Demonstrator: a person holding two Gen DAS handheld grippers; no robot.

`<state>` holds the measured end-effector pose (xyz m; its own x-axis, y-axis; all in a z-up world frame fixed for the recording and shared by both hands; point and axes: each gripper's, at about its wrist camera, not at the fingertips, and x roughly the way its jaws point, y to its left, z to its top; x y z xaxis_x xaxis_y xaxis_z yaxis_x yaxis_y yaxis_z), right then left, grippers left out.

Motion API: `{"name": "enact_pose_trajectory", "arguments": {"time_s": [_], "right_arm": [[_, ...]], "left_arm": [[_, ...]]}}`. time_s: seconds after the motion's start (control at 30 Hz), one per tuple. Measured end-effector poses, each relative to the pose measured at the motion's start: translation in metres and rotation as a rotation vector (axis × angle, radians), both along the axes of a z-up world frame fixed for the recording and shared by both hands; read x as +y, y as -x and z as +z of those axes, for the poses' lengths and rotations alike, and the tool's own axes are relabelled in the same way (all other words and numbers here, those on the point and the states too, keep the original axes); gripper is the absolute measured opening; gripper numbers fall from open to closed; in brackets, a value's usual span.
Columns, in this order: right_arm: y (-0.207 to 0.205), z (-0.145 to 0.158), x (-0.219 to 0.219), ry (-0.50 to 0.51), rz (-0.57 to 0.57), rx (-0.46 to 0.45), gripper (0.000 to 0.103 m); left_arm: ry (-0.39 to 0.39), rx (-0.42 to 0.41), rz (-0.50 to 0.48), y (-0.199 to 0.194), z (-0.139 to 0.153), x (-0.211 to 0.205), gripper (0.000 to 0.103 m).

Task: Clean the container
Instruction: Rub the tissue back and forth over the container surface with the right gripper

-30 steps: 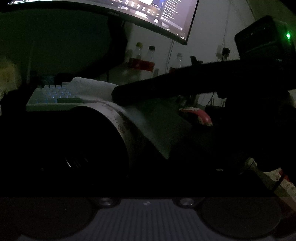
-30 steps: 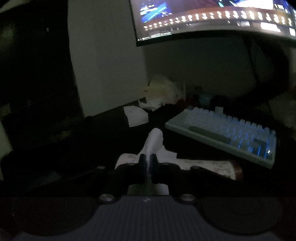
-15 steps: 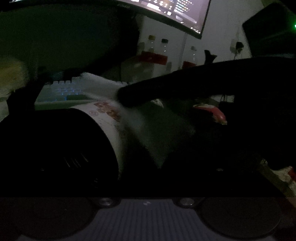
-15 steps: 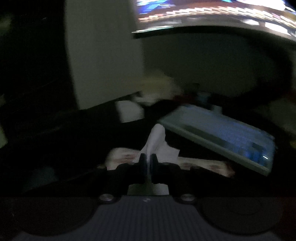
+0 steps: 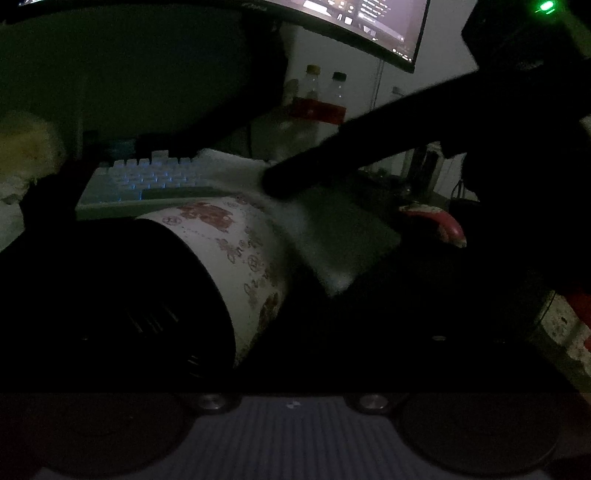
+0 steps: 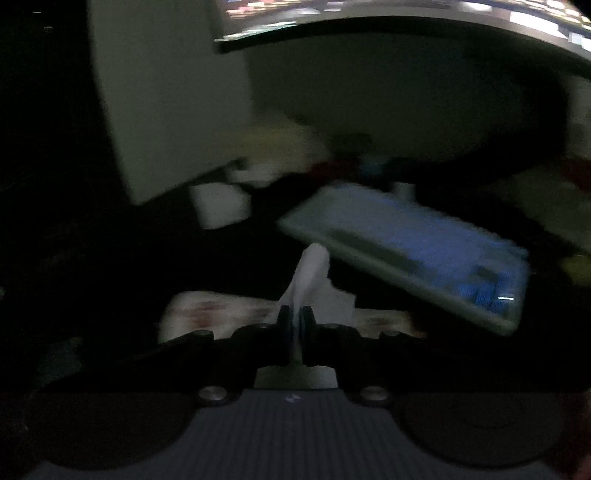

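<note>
right gripper (image 6: 294,317) is pinching down tight on a white cloth (image 6: 308,273), jaws nearly touching, pointing downward. left gripper's fingers are too dark to make out, honestly can't tell.

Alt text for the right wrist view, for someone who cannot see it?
Dim, blurred view: the right claw is shut on a white tissue, held over a patterned white container lying on its side. Behind are a backlit keyboard and a monitor's lower edge.
</note>
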<state>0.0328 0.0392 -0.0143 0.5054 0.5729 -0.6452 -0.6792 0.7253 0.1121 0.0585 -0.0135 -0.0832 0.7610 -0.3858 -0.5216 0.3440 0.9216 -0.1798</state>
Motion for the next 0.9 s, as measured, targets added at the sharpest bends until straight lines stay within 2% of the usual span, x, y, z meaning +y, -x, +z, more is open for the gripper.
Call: {"name": "enact_pose_trajectory", "arguments": {"time_s": [0.07,0.2,0.3,0.37,0.43,0.5,0.67,0.7,0.8,0.9], "right_arm": [[0.006,0.002,0.012,-0.013,0.067,0.016,0.007],[0.001,0.004,0.01,0.015,0.071,0.016,0.007],[-0.016,0.003,-0.006,0.059,-0.018,-0.003,0.007],[-0.028,-0.001,-0.016,0.113,-0.113,-0.05,0.007],[-0.034,-0.004,-0.02,0.096,-0.164,-0.046,0.007],[-0.028,-0.004,-0.013,0.055,-0.132,-0.034,0.007],[0.007,0.003,0.02,-0.05,0.13,-0.006,0.007],[0.01,0.004,0.021,-0.047,0.144,-0.011,0.007],[0.009,0.004,0.014,-0.029,0.131,-0.02,0.007],[-0.005,0.001,-0.006,0.018,0.024,-0.043,0.007]], "left_arm": [[0.0,0.001,0.001,0.0,0.0,0.0,0.103],[0.002,0.0,0.001,-0.001,0.0,0.0,0.103],[0.007,-0.003,0.003,-0.002,0.0,0.001,0.103],[0.005,-0.007,0.005,-0.003,0.0,0.001,0.103],[0.002,-0.009,0.007,-0.004,-0.001,0.001,0.103],[0.012,-0.007,0.01,-0.007,-0.002,0.003,0.103],[0.025,-0.006,0.016,-0.01,-0.002,0.005,0.103],[0.026,-0.007,0.017,-0.01,-0.002,0.005,0.103],[0.02,-0.012,0.018,-0.012,-0.002,0.004,0.103],[0.017,-0.013,0.013,-0.009,-0.002,0.003,0.103]]}}
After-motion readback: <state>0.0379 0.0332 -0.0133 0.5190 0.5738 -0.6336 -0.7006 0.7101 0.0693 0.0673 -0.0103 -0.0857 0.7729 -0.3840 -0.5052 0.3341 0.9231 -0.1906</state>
